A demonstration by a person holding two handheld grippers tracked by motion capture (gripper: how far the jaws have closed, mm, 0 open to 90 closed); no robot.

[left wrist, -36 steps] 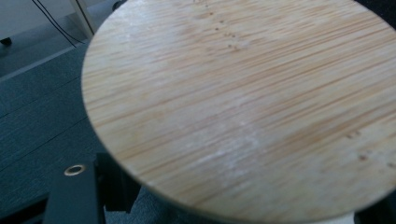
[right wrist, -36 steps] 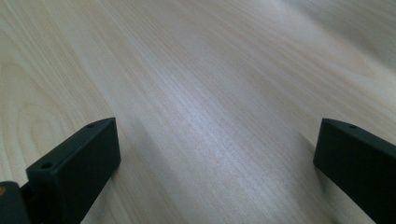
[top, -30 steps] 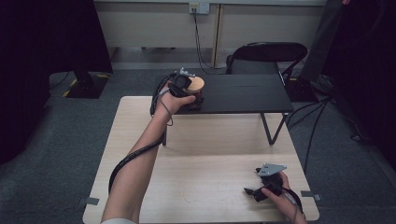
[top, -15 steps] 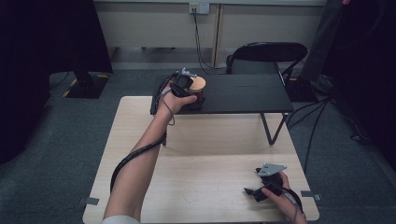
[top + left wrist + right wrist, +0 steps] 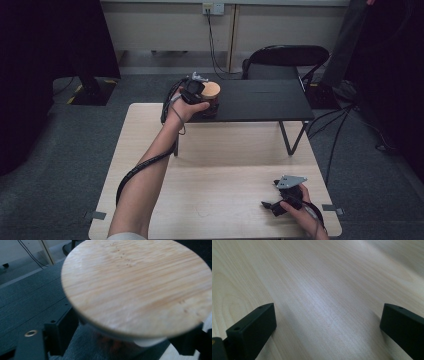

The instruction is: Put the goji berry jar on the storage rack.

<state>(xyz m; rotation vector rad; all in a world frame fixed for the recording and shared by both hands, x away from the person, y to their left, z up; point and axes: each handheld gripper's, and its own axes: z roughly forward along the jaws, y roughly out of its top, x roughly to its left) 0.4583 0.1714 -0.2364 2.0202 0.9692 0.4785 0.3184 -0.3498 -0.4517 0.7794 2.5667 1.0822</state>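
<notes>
A low table (image 5: 260, 100) stands on the far half of the desk (image 5: 220, 170). At its left end sits a lidded jar (image 5: 210, 96), with the left tongs (image 5: 197, 95) around it. The right tongs (image 5: 274, 205) rest at the desk's near right corner. A chair (image 5: 285, 55) stands behind.

The light wooden table (image 5: 220, 170) has a wide bare surface between the two arms, and a gripper can pass there freely. At its far side stands a low black side table (image 5: 260, 100); its thin metal legs (image 5: 287, 140) come down on the wood. A jar with a round bamboo lid (image 5: 211, 90) occupies the black top's left end; the rest of this top is free.
</notes>
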